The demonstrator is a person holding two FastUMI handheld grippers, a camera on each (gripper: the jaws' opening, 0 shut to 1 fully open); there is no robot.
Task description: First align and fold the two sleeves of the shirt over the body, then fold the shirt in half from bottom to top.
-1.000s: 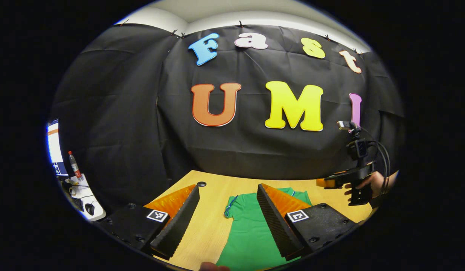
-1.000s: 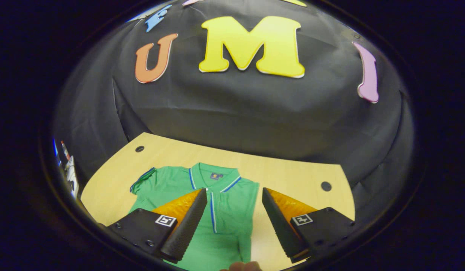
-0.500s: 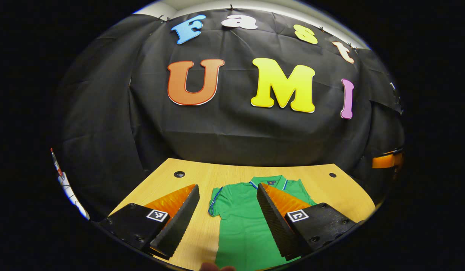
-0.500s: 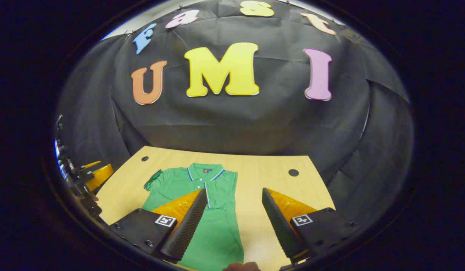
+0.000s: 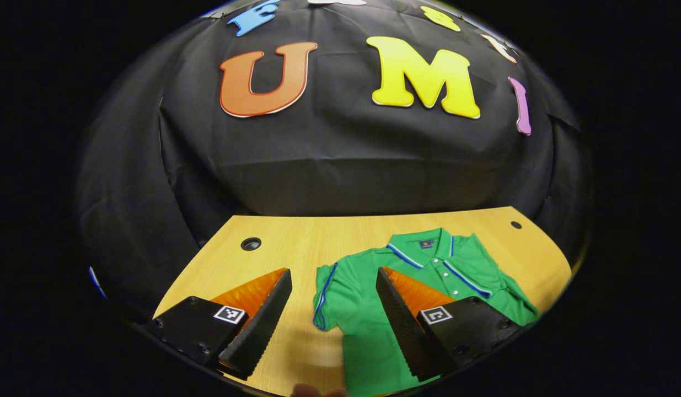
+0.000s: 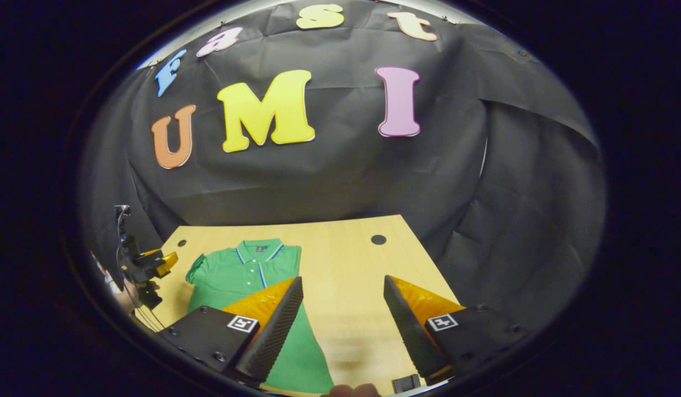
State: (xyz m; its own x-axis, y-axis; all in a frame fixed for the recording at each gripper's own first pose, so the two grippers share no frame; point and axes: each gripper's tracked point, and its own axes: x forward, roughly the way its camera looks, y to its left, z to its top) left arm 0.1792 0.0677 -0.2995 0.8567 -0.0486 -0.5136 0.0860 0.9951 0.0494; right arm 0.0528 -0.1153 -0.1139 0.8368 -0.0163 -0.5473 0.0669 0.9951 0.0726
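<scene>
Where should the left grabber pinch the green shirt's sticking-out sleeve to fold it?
Probably at the sleeve's outer cuff, along the blue-trimmed edge. It lies flat, spread out to the shirt's left side with bare table beside it, so the open left gripper can come from that side, pinch the hem and carry it over the body.

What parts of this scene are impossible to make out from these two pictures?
- Green shirt: its bottom hem, cut off by the left gripper view's lower edge; part of its chest hidden behind the left gripper.
- Shirt's right sleeve, right gripper view: not visible beyond the body's straight edge.
- Collar badge: too small to make out.
</scene>
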